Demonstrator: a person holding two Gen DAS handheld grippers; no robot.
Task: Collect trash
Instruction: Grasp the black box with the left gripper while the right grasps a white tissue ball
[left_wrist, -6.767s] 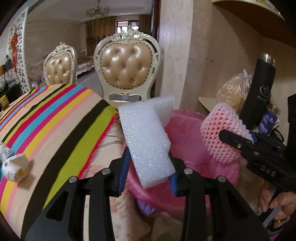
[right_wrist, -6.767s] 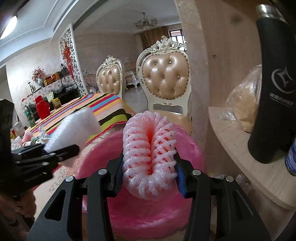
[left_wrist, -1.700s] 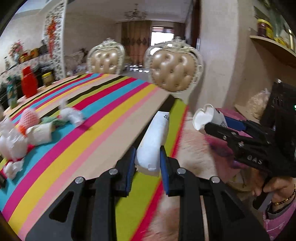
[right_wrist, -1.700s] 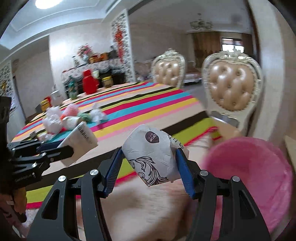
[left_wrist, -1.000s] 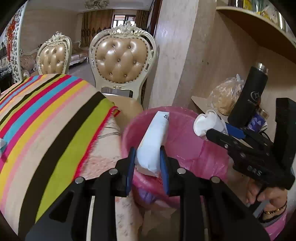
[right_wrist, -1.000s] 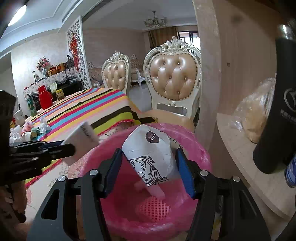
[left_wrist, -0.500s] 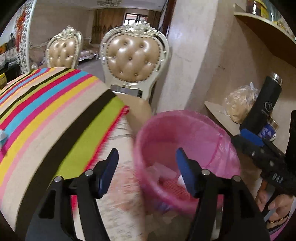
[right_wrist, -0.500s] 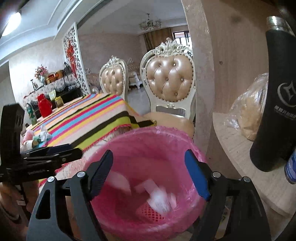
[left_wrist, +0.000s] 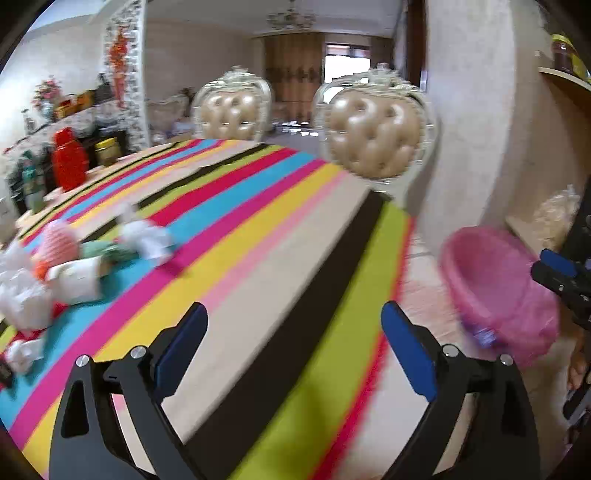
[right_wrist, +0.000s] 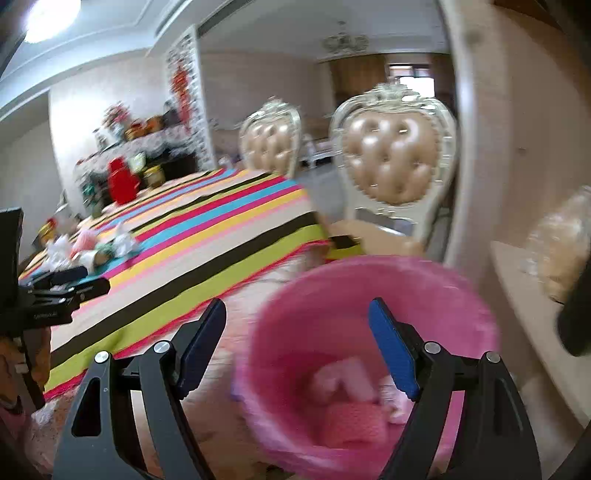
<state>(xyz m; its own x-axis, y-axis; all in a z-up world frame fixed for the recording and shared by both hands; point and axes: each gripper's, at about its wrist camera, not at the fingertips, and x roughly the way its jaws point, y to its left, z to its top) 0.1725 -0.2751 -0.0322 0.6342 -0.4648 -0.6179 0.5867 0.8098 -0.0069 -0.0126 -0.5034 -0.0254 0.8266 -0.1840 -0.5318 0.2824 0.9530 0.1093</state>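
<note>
Left gripper (left_wrist: 291, 347): blue-padded fingers (left_wrist: 408, 352) wide apart, nothing between them; the jaws have just been opening. It looks down along the table under its multicoloured striped cloth (left_wrist: 258, 229), whose stripes run lengthwise away toward two cream tufted chairs with carved frames (left_wrist: 373, 138).

Right gripper (right_wrist: 297, 347): fingers (right_wrist: 393, 352) spread apart and empty, having opened further within the last second. It sits above the near rim of the round bin lined with a pink plastic bag (right_wrist: 373, 280), mouth facing up, standing off the table's end, beside the beige wall.

Inside the bin: a pink foam fruit net (right_wrist: 352, 422) lies at the bottom with pale scraps (right_wrist: 340, 376) just behind it; motion blur hides their outlines, long axis cannot be told.

Remaining trash: a cluster of white crumpled paper, a pink foam net and a white paper cup (left_wrist: 75, 280) at the table's left side, well apart from the bin. The cup lies on its side, long axis roughly across the stripes
</note>
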